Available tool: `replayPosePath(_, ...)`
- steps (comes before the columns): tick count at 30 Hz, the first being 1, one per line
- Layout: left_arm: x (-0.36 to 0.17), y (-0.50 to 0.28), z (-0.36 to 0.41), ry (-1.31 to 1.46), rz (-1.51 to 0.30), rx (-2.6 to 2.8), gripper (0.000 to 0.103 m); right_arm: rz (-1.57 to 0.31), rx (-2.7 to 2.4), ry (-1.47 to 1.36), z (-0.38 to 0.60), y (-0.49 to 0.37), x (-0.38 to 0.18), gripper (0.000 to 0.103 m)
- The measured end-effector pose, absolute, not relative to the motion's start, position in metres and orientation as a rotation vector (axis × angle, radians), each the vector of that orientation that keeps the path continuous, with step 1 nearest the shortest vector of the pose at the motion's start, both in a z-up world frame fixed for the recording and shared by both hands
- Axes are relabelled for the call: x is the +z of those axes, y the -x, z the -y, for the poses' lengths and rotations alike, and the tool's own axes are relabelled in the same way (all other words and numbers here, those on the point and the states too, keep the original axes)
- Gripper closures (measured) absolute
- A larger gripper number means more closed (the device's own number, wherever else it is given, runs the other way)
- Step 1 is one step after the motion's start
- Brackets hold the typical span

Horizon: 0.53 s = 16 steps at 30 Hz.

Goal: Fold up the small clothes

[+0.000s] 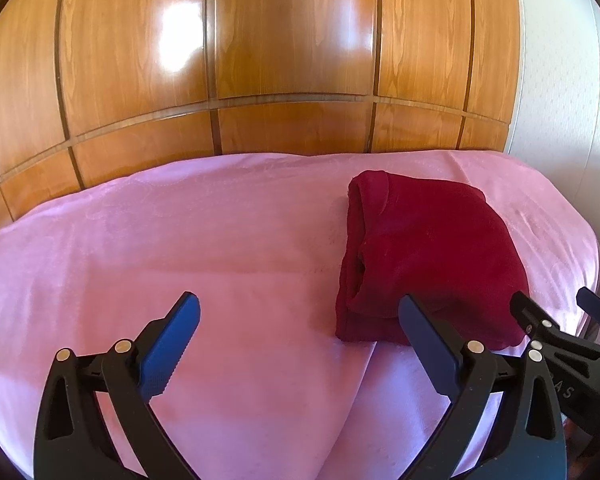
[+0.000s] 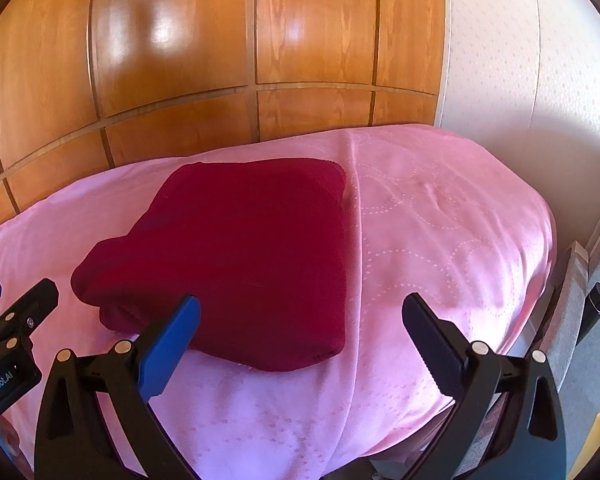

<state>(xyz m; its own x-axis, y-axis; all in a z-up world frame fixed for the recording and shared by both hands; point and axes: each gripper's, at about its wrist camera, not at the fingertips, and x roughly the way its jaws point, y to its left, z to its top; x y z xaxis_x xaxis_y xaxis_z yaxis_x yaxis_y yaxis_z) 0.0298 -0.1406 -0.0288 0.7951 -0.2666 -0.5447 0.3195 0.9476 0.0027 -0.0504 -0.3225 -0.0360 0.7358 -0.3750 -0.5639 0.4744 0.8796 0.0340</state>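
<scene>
**Folded red garment on pink bedspread, both grippers spread and empty**

Left wrist view: left gripper [image 1: 300,320] low over the pink bedspread [image 1: 140,248], jaws spread wide, nothing between them. Dark red garment [image 1: 428,256] folded into a compact bundle, lying on the spread ahead and to the right, its near edge partly behind the right-hand finger. Right gripper [image 1: 556,308] at the right border, just beside the bundle's near corner, jaws apart. Glossy wooden panels [image 1: 260,60] behind the bed.

Right wrist view: right gripper [image 2: 300,320] also wide open and holding nothing. Garment [image 2: 236,256] ahead and left, its near edge behind the blue finger pad [image 2: 172,344]. Left gripper [image 2: 16,296] at the left border, near the bundle's left end. A long crease in the bedspread [image 2: 440,240] along the garment's right side.
</scene>
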Motion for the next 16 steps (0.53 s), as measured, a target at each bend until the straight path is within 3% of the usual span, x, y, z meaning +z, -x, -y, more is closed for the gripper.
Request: replayPosePath(16, -0.037, -0.04, 0.139, -0.071, -0.613, -0.27, 0.005, -0.588, -0.461, -0.186, 0.323, 0.046, -0.04, 0.002)
